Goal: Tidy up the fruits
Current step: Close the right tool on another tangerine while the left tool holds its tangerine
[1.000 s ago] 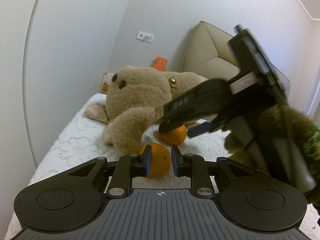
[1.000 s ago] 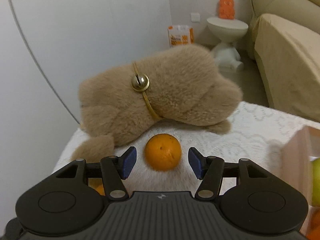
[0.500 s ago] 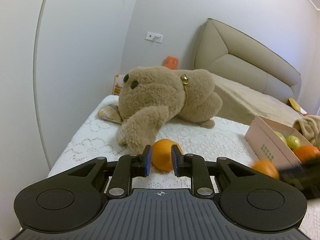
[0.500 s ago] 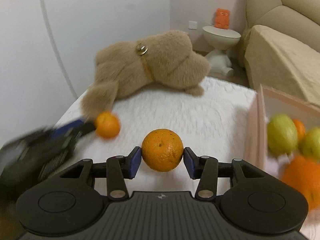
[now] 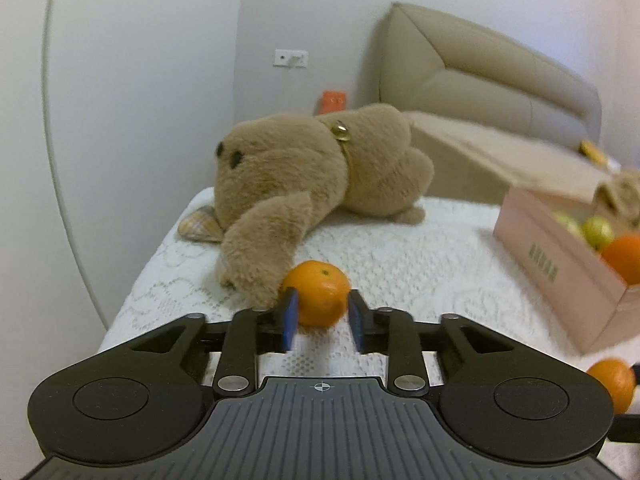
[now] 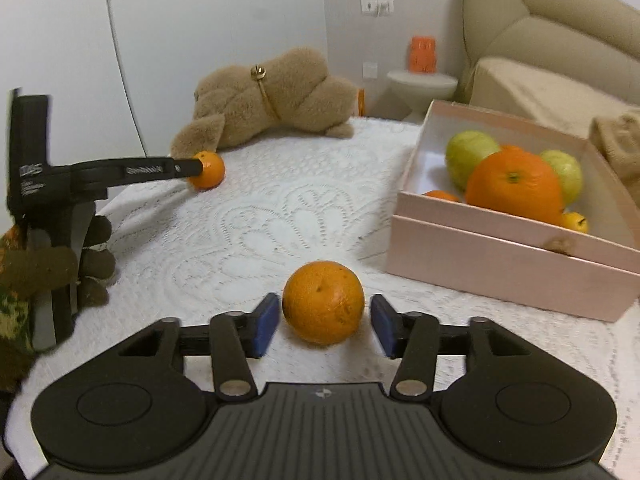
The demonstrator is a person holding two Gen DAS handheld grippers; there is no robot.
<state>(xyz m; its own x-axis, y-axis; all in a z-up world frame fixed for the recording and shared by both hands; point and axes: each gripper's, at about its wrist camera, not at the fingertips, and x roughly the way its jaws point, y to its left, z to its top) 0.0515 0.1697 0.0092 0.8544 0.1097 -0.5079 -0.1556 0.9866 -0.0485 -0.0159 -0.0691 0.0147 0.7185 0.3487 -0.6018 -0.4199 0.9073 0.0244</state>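
Note:
A small orange (image 5: 318,294) lies on the white lace cover against the teddy bear's paw. My left gripper (image 5: 322,318) straddles it with its jaws opening, and a thin gap shows at the right pad. In the right wrist view the same orange (image 6: 208,169) sits at the left gripper's (image 6: 192,166) tips. A second orange (image 6: 323,302) rests on the cover in front of the pink box (image 6: 500,256). My right gripper (image 6: 324,322) is around it, jaws opening, with clear gaps on both sides. That orange (image 5: 612,384) also shows at the left view's lower right.
A brown teddy bear (image 5: 320,176) lies across the far end of the cover. The pink box holds a large orange (image 6: 516,184), green fruits (image 6: 468,156) and a small yellow one (image 6: 576,220). A gloved hand (image 6: 60,268) holds the left gripper. A beige headboard stands behind.
My right gripper closed on its orange by the bear, carried it right to the box front, and its pads have now come off it. My left gripper's pads have spread away from their orange.

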